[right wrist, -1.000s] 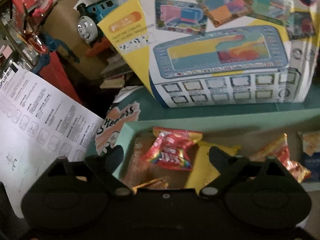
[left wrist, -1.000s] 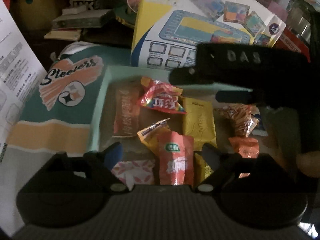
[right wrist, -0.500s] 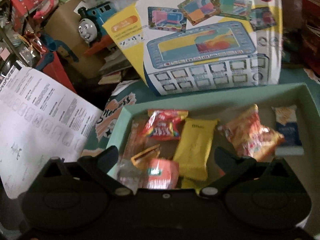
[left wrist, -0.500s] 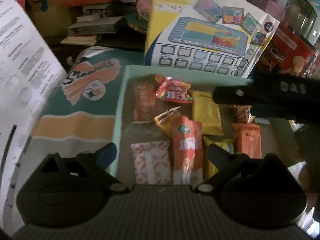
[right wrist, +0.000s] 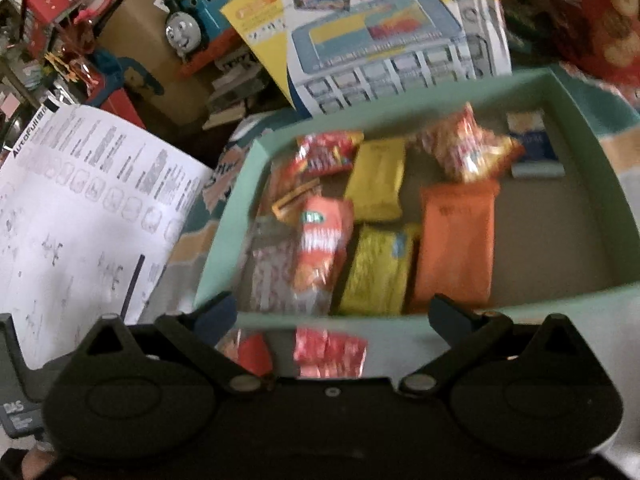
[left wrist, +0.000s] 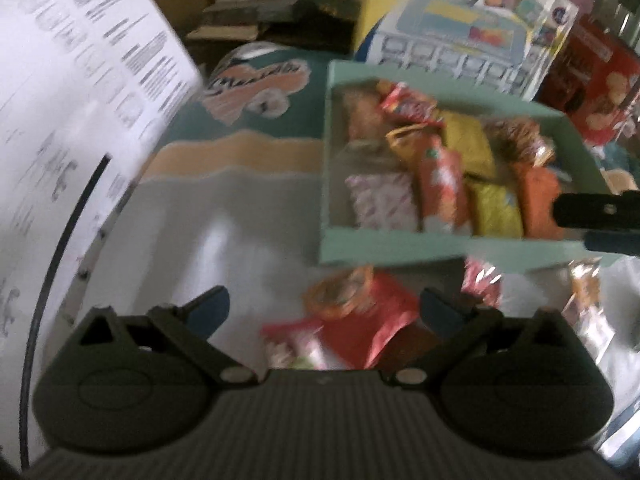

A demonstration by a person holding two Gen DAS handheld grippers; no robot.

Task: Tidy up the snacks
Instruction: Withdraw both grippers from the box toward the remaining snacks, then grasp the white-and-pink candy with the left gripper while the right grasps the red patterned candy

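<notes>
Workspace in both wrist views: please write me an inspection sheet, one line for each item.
Surface: patterned cloth with a team logo, partly covered by a printed paper sheet.
Job's things: mint-green box holding many snack packets, among them an orange packet and a yellow packet; loose snack packets lie on the surface outside its near wall.
Clutter: toy keyboard carton, blue toy train, red biscuit box.
Grippers: left gripper open, empty, above the loose packets; right gripper open, empty, at the box's near wall.
Cables: thin black line on the paper, possibly a cable.
Surroundings: dim, crowded shelves; image blurred.
</notes>
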